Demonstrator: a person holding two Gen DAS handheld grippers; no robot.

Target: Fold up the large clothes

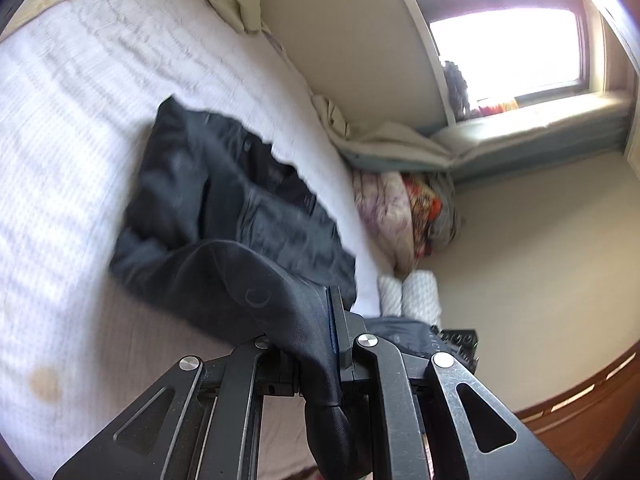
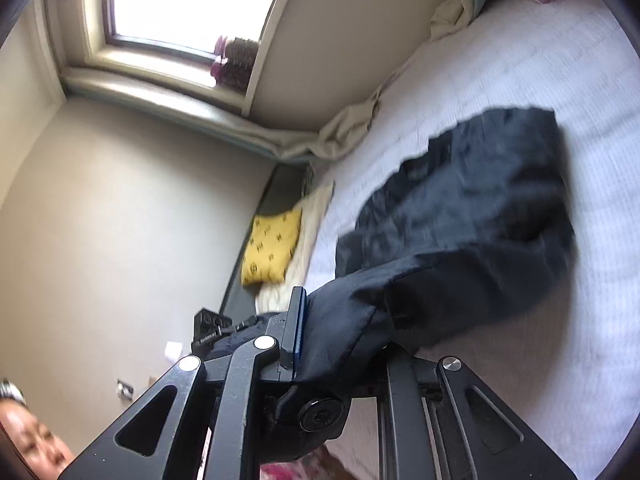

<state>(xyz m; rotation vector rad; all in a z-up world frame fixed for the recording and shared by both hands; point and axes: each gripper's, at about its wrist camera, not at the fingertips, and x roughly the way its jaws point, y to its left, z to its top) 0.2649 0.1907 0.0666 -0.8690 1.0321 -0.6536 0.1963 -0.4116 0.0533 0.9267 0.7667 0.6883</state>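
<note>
A: We note the dark garment (image 1: 224, 208) on the white bedspread (image 1: 72, 128). From both tongs it lies ahead and below, its near edge lifted off the bed and running back into the jaws. Long axis: we read it as running away from us, toward the wall side of the bed.

B: Agreed. Left gripper (image 1: 324, 332) is clenched on a bunched fold of that fabric; cloth spills down behind the pads. Right gripper (image 2: 320, 340) likewise clamps the garment (image 2: 460, 216), with a snap button just under the jaws (fabric type unclear, smooth and slightly shiny, possibly a jacket).

A: Which hand is nearer the bulk?

B: We cannot separate them; each holds one end of the same near edge, so both are about equally placed. We judge the coming move turns on carrying this edge forward over the part resting flat.

A: Appearance: navy to charcoal, creased, far half lying spread, blurred in both views.
</note>
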